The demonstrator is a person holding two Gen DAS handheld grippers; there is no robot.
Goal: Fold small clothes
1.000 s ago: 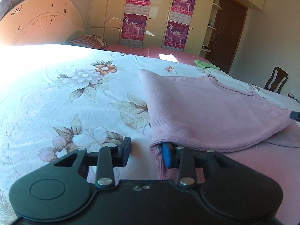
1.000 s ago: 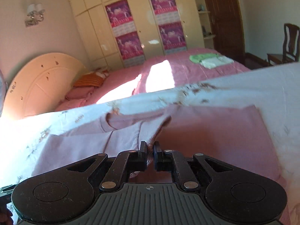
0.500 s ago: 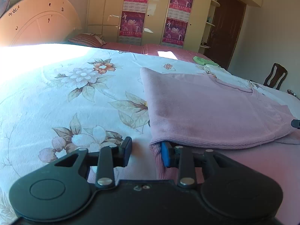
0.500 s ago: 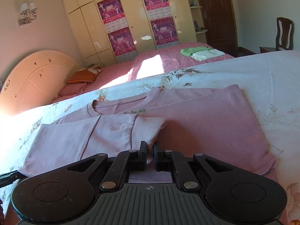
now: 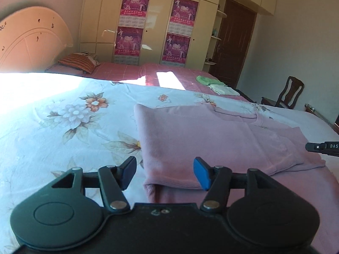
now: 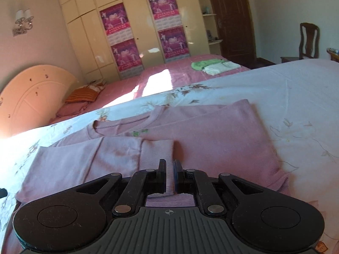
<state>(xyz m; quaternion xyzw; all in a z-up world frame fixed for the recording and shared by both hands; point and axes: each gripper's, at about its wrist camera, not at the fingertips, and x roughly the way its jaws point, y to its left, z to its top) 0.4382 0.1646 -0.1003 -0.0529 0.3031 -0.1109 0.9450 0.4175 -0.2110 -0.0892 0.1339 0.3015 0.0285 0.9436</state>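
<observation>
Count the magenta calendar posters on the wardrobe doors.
4: two stacked on the left door, upper and lower; two stacked on the right door, upper and lower. None looks hidden.

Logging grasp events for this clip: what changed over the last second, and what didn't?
The left gripper opened wide, letting go of the folded edge of the pink sweater, which now lies flat between its fingers. The right gripper came down with the sleeve cuff and laid it across the sweater; it stays shut on the cuff. The floral bedsheet is unchanged.
</observation>
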